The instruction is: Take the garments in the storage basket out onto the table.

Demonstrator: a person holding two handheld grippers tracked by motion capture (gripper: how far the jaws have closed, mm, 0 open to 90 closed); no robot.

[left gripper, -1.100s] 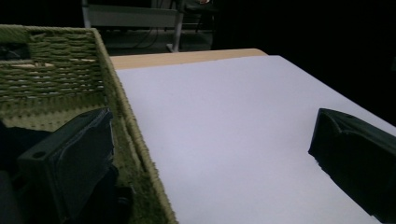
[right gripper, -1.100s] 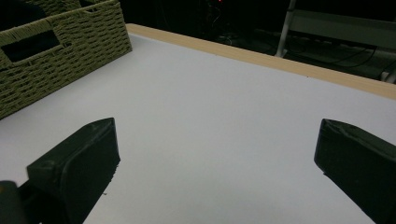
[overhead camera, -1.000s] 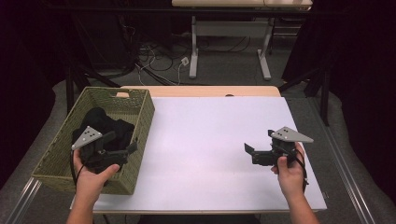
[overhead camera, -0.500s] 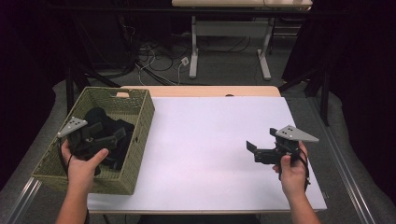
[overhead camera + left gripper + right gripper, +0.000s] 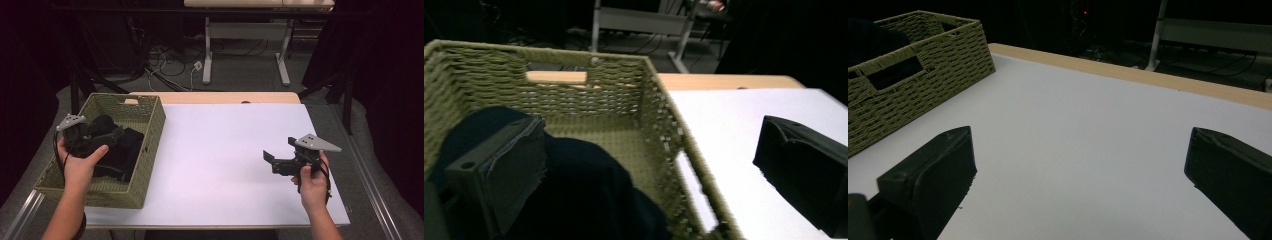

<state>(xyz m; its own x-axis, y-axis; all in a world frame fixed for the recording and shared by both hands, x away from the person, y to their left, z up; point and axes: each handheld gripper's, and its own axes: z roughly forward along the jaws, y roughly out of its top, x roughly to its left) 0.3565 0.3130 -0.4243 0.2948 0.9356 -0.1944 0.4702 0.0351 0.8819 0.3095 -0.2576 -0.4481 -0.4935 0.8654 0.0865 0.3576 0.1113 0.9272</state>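
Left gripper has swung left over the wicker basket, jaws apart above the dark cloth lying inside; likely lining up a grab. Right gripper barely moved, hovering over the white table, jaws apart, empty.

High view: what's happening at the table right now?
A person holds a gripper in each hand. The left gripper hangs open over the woven basket, just above the dark cloth lying inside, gripping nothing. The right gripper is open above the bare white table surface, away from the basket.
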